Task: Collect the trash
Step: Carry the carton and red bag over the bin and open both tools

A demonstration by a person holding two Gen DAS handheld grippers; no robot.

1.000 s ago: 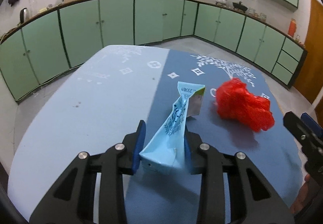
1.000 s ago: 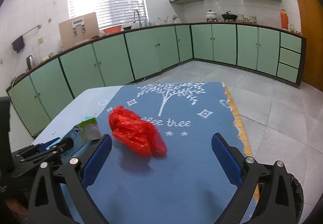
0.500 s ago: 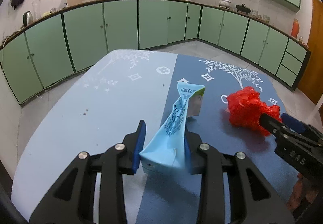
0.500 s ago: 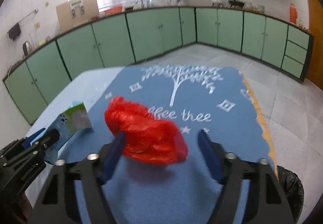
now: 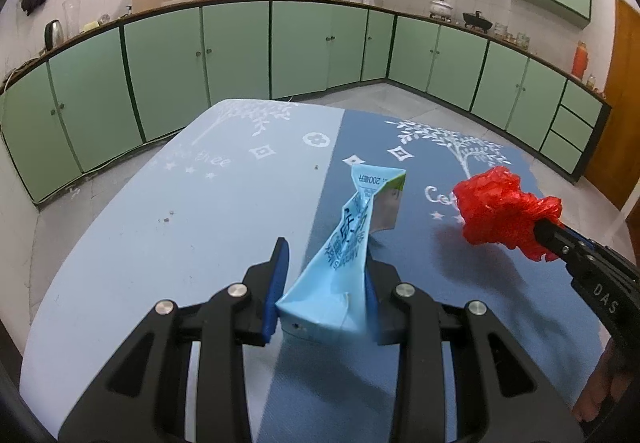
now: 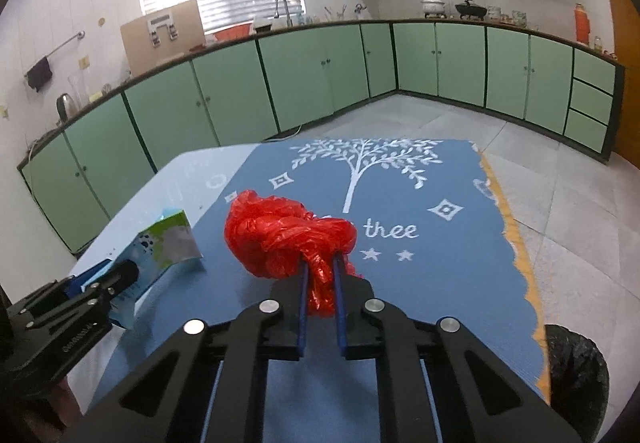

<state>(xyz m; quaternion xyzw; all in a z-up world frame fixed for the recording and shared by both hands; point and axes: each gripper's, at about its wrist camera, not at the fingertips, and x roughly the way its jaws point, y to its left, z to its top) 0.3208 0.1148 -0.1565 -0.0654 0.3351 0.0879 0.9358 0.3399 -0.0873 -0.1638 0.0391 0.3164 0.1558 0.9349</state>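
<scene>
Since a second ago the right gripper (image 6: 320,275) has reached the red plastic bag (image 6: 280,235); its jaws are closing, pinching it. The left gripper (image 5: 322,283) clamps the flattened blue carton (image 5: 340,263); both pickups made, next comes carrying them to the black bin (image 6: 576,367).

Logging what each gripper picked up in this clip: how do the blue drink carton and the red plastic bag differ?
The drink carton is light blue, printed and creased flat into stiff panels; the red plastic bag is plain and crumpled into a loose wad. The carton sits in the left gripper by its base; the right gripper is closing on a tail of the bag. Both are over the blue tablecloth.
</scene>
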